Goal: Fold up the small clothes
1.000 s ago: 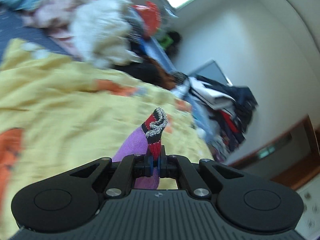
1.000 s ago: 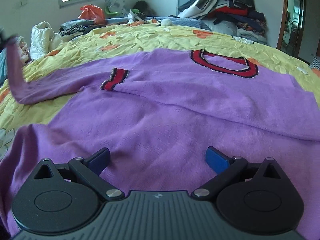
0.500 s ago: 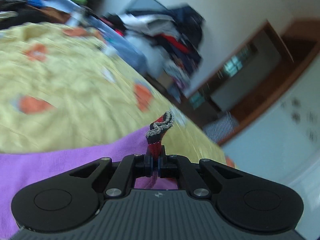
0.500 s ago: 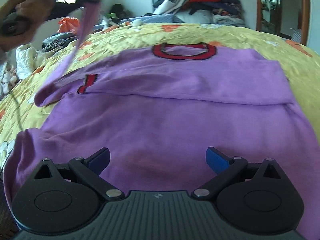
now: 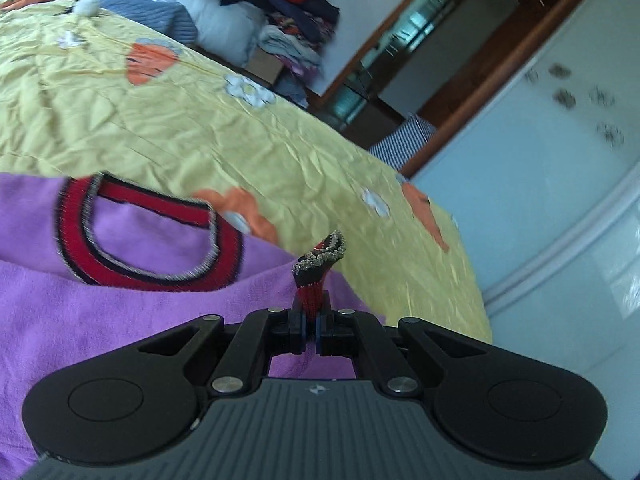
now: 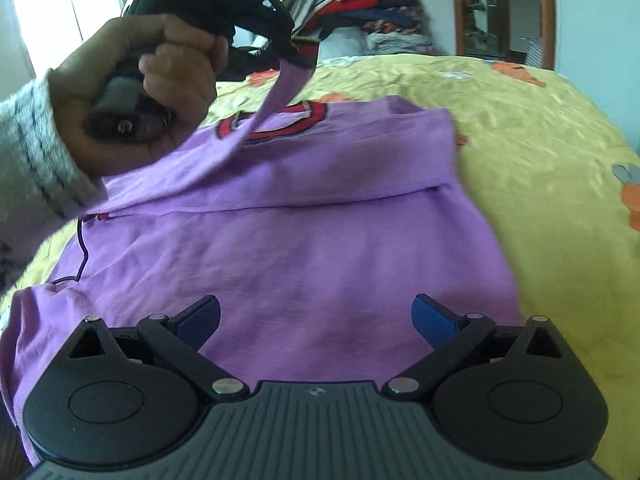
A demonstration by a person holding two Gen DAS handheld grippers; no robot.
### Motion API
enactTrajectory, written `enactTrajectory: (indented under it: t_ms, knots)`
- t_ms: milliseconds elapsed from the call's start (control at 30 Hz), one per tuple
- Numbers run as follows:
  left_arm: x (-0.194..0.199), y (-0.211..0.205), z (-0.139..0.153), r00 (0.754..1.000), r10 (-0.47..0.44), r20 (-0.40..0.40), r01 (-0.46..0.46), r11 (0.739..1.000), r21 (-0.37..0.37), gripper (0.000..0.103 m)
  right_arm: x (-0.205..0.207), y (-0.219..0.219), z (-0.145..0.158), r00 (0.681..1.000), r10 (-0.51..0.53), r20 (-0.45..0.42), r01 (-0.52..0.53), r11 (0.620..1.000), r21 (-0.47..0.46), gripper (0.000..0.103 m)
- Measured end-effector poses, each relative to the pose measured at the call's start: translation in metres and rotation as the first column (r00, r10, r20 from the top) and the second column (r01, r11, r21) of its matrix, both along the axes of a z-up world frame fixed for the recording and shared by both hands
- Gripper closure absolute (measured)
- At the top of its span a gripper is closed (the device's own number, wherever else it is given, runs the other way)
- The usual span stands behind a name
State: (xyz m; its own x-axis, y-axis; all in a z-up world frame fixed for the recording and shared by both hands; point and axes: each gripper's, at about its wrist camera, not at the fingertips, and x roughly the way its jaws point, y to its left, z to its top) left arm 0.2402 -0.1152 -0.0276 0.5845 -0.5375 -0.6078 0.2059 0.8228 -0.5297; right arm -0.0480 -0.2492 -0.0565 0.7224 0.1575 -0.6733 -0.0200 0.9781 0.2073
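Nearest in the right wrist view, the right gripper (image 6: 316,316) hovers low over the lower body of the purple sweater (image 6: 304,248), its jaws spread wide with nothing between them. The sweater lies flat on the yellow floral bedspread (image 6: 540,152), the right side already folded in along a straight crease. Above it, the person's left hand (image 6: 136,92) holds the left gripper (image 5: 310,320), whose jaws are clamped on the red-and-black striped cuff (image 5: 318,264) of the left sleeve (image 6: 276,100), lifted and stretched across toward the red-trimmed neckline (image 5: 148,236). Beyond the bed, a heap of clothes (image 5: 280,4) sits against the wall beside a wood-framed doorway (image 5: 460,52). The likely risk: only the cuff's edge is pinched, so a quick pull could slip it free, or drag the shoulder and undo the finished fold, since the idle right gripper is not pinning the body. Laid down at a slant, the sleeve would bunch over the collar.
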Motion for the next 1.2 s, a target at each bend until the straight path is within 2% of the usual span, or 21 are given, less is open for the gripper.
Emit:
enactTrajectory:
  t_ms: [167, 400, 467, 567, 600, 633, 667, 700, 767, 800, 867, 967, 1067, 1100, 1200]
  knots:
    - [0.003, -0.019, -0.015, 0.999, -0.02, -0.032, 0.02, 1.0, 0.01, 0.1, -0.003, -0.015, -0.003, 0.999, -0.037, 0.0, 0.037, 0.999, 0.032, 0.0]
    - [-0.01, -0.046, -0.016, 0.997, -0.065, -0.031, 0.066, 0.997, 0.027, 0.1, -0.008, -0.017, -0.004, 0.999, -0.042, 0.013, 0.042, 0.998, 0.04, 0.0]
    - [-0.007, -0.054, -0.028, 0.992, -0.101, -0.072, 0.103, 0.994, 0.033, 0.1, -0.006, -0.018, -0.006, 0.999, -0.045, 0.005, 0.045, 0.998, 0.045, 0.0]
    - [-0.007, -0.061, -0.049, 0.985, -0.14, -0.101, 0.148, 0.985, 0.084, 0.098, -0.005, -0.02, -0.008, 0.999, -0.052, -0.006, 0.053, 0.998, 0.045, 0.0]
    - [-0.005, -0.06, -0.057, 0.977, -0.159, -0.14, 0.171, 0.982, 0.077, 0.092, -0.004, -0.021, -0.008, 0.998, -0.054, -0.011, 0.054, 0.997, 0.05, 0.0]
    - [-0.006, -0.053, -0.061, 0.972, -0.166, -0.168, 0.178, 0.983, 0.054, 0.09, -0.004, -0.023, -0.007, 0.999, -0.052, -0.011, 0.053, 0.997, 0.056, 0.0]
    - [-0.009, -0.041, -0.06, 0.969, -0.182, -0.169, 0.186, 0.983, 0.005, 0.081, -0.003, -0.026, -0.005, 0.999, -0.051, -0.003, 0.051, 0.997, 0.057, 0.0]
    - [-0.014, -0.025, -0.054, 0.972, -0.18, -0.15, 0.178, 0.984, -0.029, 0.066, -0.002, -0.029, -0.001, 0.998, -0.055, 0.012, 0.054, 0.997, 0.054, 0.0]
    - [-0.027, 0.018, -0.033, 0.988, -0.132, -0.083, 0.13, 0.991, -0.036, 0.046, 0.004, -0.04, 0.008, 0.997, -0.06, 0.044, 0.056, 0.996, 0.076, 0.0]
    - [-0.033, 0.046, -0.021, 0.993, -0.109, -0.043, 0.107, 0.993, -0.048, 0.043, 0.01, -0.047, 0.013, 0.997, -0.055, 0.056, 0.049, 0.993, 0.11, 0.0]
    - [-0.041, 0.106, 0.0, 0.999, -0.04, 0.011, 0.041, 0.999, -0.034, 0.04, 0.028, -0.061, 0.02, 0.995, -0.054, 0.081, 0.038, 0.982, 0.183, 0.0]
    - [-0.038, 0.202, 0.014, 0.994, 0.109, 0.011, -0.109, 0.993, 0.051, 0.038, 0.059, -0.069, 0.027, 0.993, -0.059, 0.104, 0.039, 0.983, 0.181, 0.0]
    - [-0.022, 0.282, 0.007, 0.967, 0.248, -0.049, -0.241, 0.962, 0.125, 0.039, 0.088, -0.069, 0.023, 0.993, -0.05, 0.104, 0.031, 0.984, 0.178, 0.0]
    - [-0.015, 0.303, 0.001, 0.957, 0.277, -0.083, -0.265, 0.956, 0.127, 0.044, 0.097, -0.068, 0.021, 0.994, -0.055, 0.097, 0.039, 0.986, 0.165, 0.0]
    - [0.0, 0.338, -0.016, 0.937, 0.316, -0.148, -0.295, 0.944, 0.148, 0.049, 0.11, -0.07, 0.014, 0.994, -0.082, 0.07, 0.069, 0.981, 0.179, 0.0]
